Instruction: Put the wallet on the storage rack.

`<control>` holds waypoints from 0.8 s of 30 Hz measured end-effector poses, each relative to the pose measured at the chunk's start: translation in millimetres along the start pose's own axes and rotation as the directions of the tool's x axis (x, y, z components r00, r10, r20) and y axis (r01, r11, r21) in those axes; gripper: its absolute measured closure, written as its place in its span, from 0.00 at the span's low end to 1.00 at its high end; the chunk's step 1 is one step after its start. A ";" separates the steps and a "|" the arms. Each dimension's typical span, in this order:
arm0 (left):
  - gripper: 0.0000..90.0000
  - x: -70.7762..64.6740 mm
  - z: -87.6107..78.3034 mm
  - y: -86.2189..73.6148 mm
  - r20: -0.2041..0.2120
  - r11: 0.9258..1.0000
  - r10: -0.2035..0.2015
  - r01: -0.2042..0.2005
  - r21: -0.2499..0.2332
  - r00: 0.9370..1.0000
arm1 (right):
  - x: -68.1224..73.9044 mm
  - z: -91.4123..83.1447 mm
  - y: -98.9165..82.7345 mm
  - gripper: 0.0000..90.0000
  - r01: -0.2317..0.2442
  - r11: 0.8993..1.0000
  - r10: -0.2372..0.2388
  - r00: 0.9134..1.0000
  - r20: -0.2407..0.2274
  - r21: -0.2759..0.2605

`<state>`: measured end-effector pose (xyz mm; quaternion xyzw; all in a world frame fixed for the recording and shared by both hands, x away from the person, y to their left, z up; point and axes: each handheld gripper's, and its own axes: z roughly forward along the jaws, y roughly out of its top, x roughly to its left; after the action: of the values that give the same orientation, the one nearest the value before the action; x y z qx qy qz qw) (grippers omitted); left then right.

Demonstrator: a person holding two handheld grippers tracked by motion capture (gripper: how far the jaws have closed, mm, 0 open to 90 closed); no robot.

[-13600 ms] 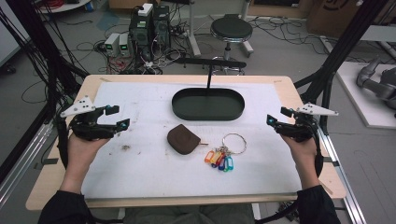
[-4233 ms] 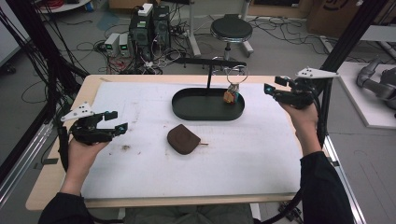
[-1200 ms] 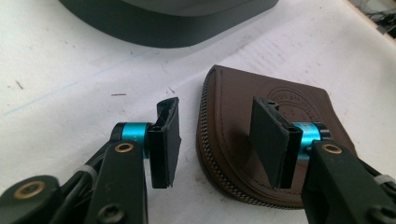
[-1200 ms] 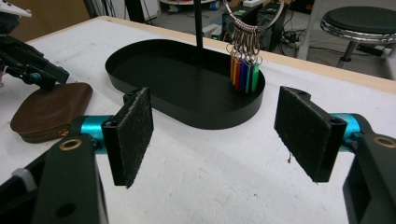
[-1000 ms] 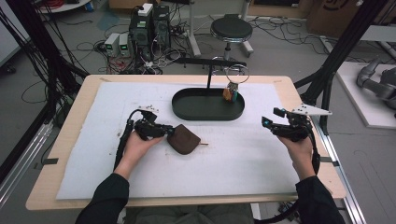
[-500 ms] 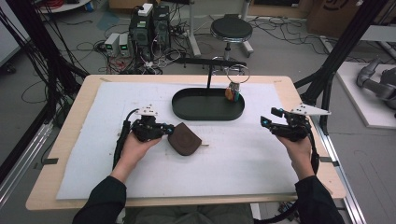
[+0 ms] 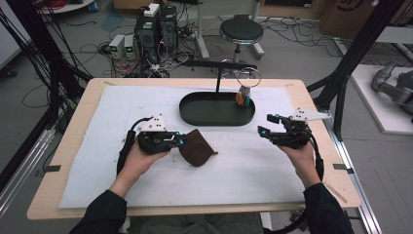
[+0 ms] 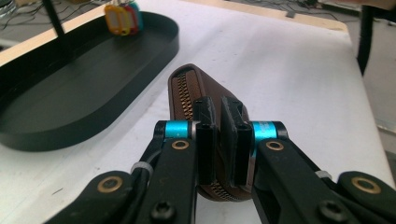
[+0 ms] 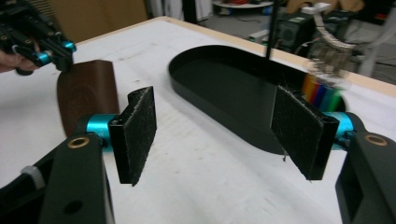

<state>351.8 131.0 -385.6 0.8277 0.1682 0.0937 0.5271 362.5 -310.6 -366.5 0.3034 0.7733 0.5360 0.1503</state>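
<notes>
Pouch: a brown leather pouch with a brass zip along its edge is seen just in front of the black oval tray, near the tray's left half, on the white mat. It is tilted, one edge raised off the mat.
Grip on pouch: the pouch is clamped at its near edge between the two black pads of the left gripper; the jaws have just been closing and are now shut on it, with only the pouch's thickness between them.
Left gripper: it is held in the left hand, in front of the tray and to its left, pointed toward the pouch.
Right gripper: the right gripper is held in the right hand, just off the tray's right end and a little nearer the person. Its jaws stand wide apart, and nothing is between the pads.
Tray: the tray lies at the far middle of the mat, a thin black post rising from its far rim.
Keys: a ring with coloured key tags hangs at the tray's right end, over its far rim; the tags are seen as yellow, red and green.
Table: the mat is laid on a wooden table that shows as a border around it.
</notes>
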 end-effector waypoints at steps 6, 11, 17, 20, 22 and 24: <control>0.94 -8.1 -6.4 0.2 0.026 0.998 0.055 -0.055 0.014 0.998 | 14.1 24.3 -3.3 0.34 0.031 0.999 -0.027 0.995 -0.097 0.036; 0.94 -12.7 -12.2 -1.7 0.046 0.996 0.087 -0.088 0.030 0.995 | 27.4 43.7 -4.3 0.34 0.066 0.996 -0.057 0.985 -0.163 0.053; 0.94 -14.5 -17.6 -4.1 0.061 0.992 0.110 -0.113 0.050 0.992 | 38.7 69.3 -5.7 0.34 0.079 0.994 -0.061 0.970 -0.237 0.069; 0.94 -14.5 -19.3 -4.8 0.068 0.991 0.118 -0.122 0.058 0.991 | 43.6 83.7 -9.0 0.34 0.076 0.993 -0.048 0.961 -0.272 0.094; 0.94 -14.3 -20.2 -5.4 0.076 0.990 0.121 -0.126 0.060 0.990 | 48.0 95.1 -12.4 0.34 0.088 0.989 -0.048 0.952 -0.302 0.121; 0.94 -13.9 -20.7 -6.6 0.084 0.991 0.117 -0.122 0.055 0.990 | 51.8 103.5 -14.6 0.35 0.104 0.985 -0.054 0.943 -0.329 0.137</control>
<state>330.9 145.7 -382.4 0.8550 0.0997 0.0868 0.5016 375.8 -205.1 -414.4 0.1907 0.8376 0.5116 0.0191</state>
